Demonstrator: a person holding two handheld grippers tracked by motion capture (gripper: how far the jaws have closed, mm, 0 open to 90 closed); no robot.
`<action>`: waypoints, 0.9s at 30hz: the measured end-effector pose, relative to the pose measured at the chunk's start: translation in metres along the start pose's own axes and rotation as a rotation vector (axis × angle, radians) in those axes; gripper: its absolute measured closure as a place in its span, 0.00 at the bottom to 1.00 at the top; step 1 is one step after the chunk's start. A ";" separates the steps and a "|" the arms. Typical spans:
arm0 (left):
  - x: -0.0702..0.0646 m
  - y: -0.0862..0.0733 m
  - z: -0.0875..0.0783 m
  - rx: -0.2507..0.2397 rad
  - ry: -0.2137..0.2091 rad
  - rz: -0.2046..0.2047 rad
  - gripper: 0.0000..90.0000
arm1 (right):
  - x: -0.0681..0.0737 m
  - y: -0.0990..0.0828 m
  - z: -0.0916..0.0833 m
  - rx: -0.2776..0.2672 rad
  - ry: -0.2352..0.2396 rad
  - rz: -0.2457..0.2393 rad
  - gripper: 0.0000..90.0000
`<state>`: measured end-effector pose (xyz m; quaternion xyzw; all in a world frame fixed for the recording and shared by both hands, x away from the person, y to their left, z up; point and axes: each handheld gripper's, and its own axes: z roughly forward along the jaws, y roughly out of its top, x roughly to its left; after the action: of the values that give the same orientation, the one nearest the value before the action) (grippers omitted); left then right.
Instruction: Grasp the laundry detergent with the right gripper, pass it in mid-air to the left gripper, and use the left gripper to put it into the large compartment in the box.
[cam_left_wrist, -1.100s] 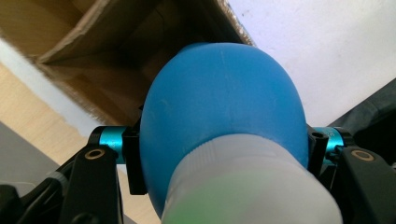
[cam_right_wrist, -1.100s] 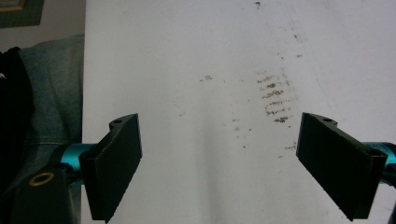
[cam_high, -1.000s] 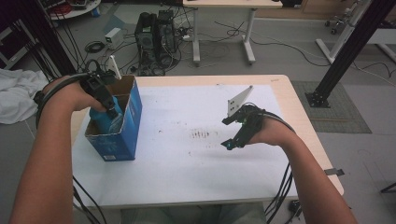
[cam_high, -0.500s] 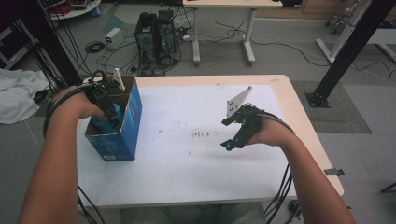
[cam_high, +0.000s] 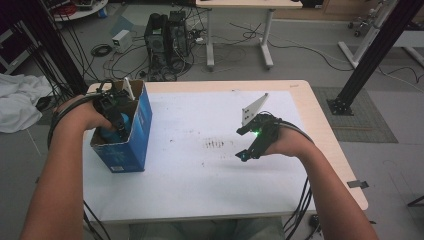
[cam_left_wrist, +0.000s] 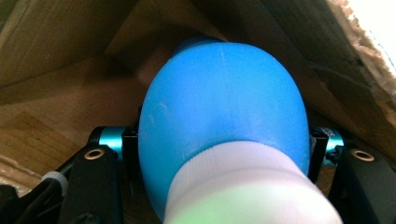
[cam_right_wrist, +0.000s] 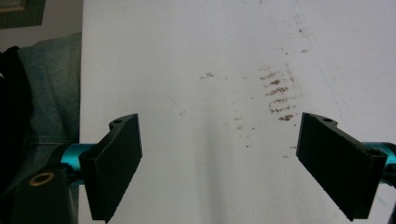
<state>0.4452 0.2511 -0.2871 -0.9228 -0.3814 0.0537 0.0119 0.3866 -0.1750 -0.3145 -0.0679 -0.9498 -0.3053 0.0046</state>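
Observation:
A blue rounded object with a white neck (cam_left_wrist: 224, 107) sits between my left gripper's (cam_left_wrist: 224, 142) jaws, which are shut on its two sides. Brown cardboard walls surround it on all sides. In the high view my left gripper (cam_high: 114, 125) reaches down into the open top of a blue cardboard box (cam_high: 137, 137) at the table's left, and the blue object (cam_high: 123, 121) shows just inside the box. My right gripper (cam_high: 242, 144) hovers over the right half of the white table. Its black jaws (cam_right_wrist: 219, 135) stand wide apart with nothing between them.
The white table top (cam_high: 200, 170) carries a patch of brown smudges (cam_high: 215, 144) near its middle. On the floor beyond the table stand computer towers (cam_high: 167, 35) among cables, and a black frame post (cam_high: 370, 55) stands at the right. White cloth (cam_high: 17, 105) lies at the far left.
My left hand has sunk with the blue object, going deeper into the box. The right hand and its gripper have kept still.

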 end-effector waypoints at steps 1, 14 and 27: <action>0.000 0.000 0.000 0.001 0.004 0.004 0.42 | 0.000 0.000 0.001 -0.002 0.000 0.000 0.15; -0.001 -0.005 -0.003 -0.018 0.000 -0.020 0.38 | 0.002 0.001 0.000 -0.008 -0.004 -0.002 0.15; -0.009 -0.011 -0.023 -0.037 0.010 -0.013 0.35 | 0.003 0.002 -0.002 -0.020 -0.006 -0.008 0.15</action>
<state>0.4338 0.2527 -0.2624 -0.9206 -0.3882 0.0417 -0.0029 0.3838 -0.1747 -0.3116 -0.0650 -0.9469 -0.3148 -0.0004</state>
